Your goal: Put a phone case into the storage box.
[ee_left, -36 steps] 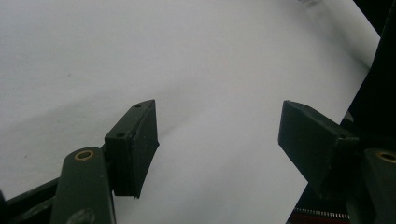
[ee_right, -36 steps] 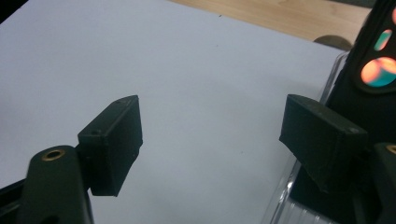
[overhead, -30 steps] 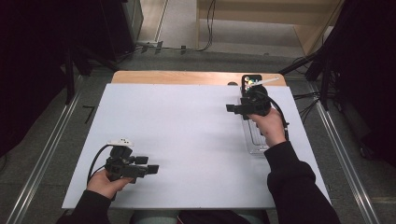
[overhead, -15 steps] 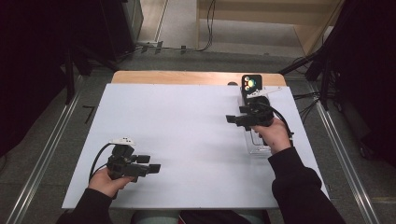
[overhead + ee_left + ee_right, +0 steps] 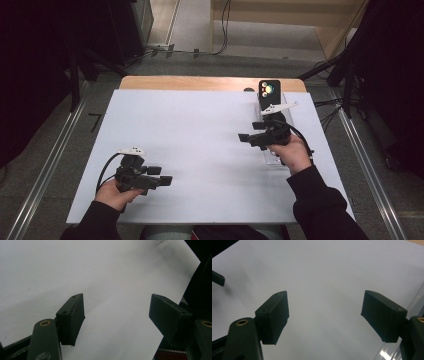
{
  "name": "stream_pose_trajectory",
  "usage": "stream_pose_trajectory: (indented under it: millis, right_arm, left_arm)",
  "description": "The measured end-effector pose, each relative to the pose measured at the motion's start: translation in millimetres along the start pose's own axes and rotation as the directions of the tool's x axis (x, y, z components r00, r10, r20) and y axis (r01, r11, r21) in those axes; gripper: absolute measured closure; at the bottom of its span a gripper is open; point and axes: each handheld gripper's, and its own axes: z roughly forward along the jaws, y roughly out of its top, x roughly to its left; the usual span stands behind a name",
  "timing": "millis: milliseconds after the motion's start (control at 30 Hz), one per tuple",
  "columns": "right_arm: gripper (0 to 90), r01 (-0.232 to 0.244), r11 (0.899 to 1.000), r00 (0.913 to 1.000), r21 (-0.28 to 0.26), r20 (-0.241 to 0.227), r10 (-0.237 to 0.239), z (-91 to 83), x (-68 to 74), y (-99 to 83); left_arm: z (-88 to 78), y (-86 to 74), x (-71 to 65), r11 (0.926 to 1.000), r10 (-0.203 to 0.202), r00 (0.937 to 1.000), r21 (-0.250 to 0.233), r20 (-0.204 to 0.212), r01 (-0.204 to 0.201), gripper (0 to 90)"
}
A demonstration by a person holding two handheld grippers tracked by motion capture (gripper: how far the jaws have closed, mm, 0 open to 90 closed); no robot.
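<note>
- The left tool sits over the near left part of the tabletop, close to its front edge, held in the left hand.
- The right tool is over the right half, farther back, in the right hand, well apart from the left one.
- A clear tray lies on the tabletop under the right hand, near the right edge.
- A phone lies behind the right tool, at the far right corner.
</note>
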Motion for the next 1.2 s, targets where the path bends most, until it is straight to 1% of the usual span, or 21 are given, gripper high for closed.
stream_pose_trajectory:
  millis: [167,333,400,533,633,800,867,1000,1067,1200]
  right_arm:
    - [20.3,0.004,1.0,0.9997,0.009,-0.023,-0.004,2.0,7.7,-6.5]
    - [20.2,0.022,1.0,0.9994,0.016,-0.026,-0.021,2.5,15.7,-12.1]
    - [20.2,0.018,1.0,0.9993,0.015,-0.034,-0.018,2.6,17.9,-14.0]
    - [20.2,0.025,1.0,0.9978,0.018,-0.062,-0.024,3.6,23.3,-20.1]
    - [20.2,0.036,0.999,0.9969,0.023,-0.071,-0.034,4.3,27.4,-24.4]
    - [20.1,0.039,0.999,0.9951,0.025,-0.091,-0.036,3.9,29.7,-32.0]
    - [20.2,0.037,0.999,0.9945,0.034,-0.1,-0.034,3.2,30.4,-37.0]
    - [20.1,0.049,0.998,0.9944,0.044,-0.096,-0.044,0.9,30.9,-45.5]
    - [20.1,0.044,0.998,0.9948,0.047,-0.094,-0.039,-1.6,31.1,-49.4]
    - [20.0,0.041,0.998,0.9939,0.043,-0.104,-0.037,-6.5,29.5,-57.0]
  left_arm:
    - [-0.2,0.2,-0.5,1.0,0.005,1.0,0.001,0.002,-0.005,28.8]
    - [-0.5,-0.2,-0.1,1.0,0.005,1.0,-0.002,0.005,-0.005,28.8]
    - [-0.4,-0.2,-0.1,1.0,0.004,1.0,-0.002,0.005,-0.004,28.8]
    - [-0.3,0.0,-0.7,1.0,0.009,0.9999,-0.001,0.006,-0.009,28.7]
    - [-0.1,-0.4,-1.0,0.9999,0.014,0.9999,-0.004,0.006,-0.014,28.8]
    - [-0.1,-0.6,-1.2,0.9998,0.017,0.9998,-0.004,0.011,-0.017,28.8]
    - [0.3,-0.6,-1.3,0.9998,0.018,0.9997,-0.003,0.015,-0.018,28.8]
    - [0.8,-0.7,-1.7,0.9997,0.024,0.9996,-0.003,0.016,-0.024,28.8]
    - [0.8,-0.7,-2.0,0.9996,0.028,0.9995,-0.003,0.017,-0.028,28.8]
    - [1.7,-0.9,-2.5,0.9996,0.028,0.9994,0.002,0.022,-0.028,28.8]
